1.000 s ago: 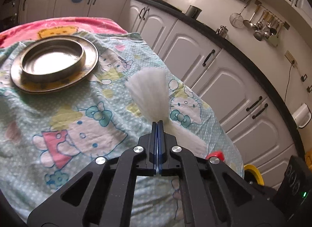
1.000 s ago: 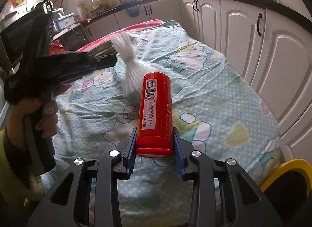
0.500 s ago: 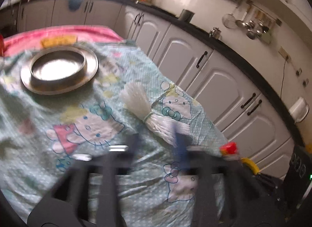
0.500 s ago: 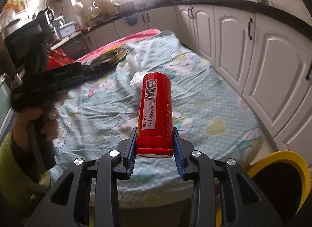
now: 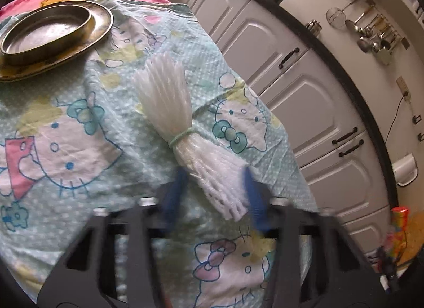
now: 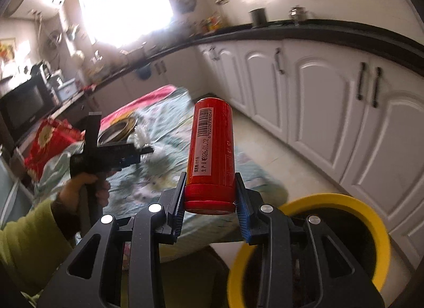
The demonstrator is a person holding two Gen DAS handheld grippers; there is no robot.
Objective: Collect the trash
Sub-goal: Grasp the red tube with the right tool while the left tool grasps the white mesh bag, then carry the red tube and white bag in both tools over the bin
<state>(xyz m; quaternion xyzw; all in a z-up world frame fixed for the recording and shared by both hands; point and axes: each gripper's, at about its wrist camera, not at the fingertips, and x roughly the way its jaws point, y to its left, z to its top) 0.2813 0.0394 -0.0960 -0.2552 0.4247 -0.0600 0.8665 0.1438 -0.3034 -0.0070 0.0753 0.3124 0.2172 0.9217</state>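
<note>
The right gripper [image 6: 209, 196] clamps the red can [image 6: 210, 154] near the yellow bin [image 6: 371, 218]: centre it over the mouth first. The left gripper [image 5: 214, 191], spread wide, straddles the white bundle [image 5: 185, 133] lying on the table [image 5: 66, 133].

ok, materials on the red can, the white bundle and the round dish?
Red can: probably metal with a glossy printed coat, rolled rim at its base. White bundle: translucent plastic strips, green elastic band round the middle. Round dish: brassy metal, dull sheen, reflective highlights.
</note>
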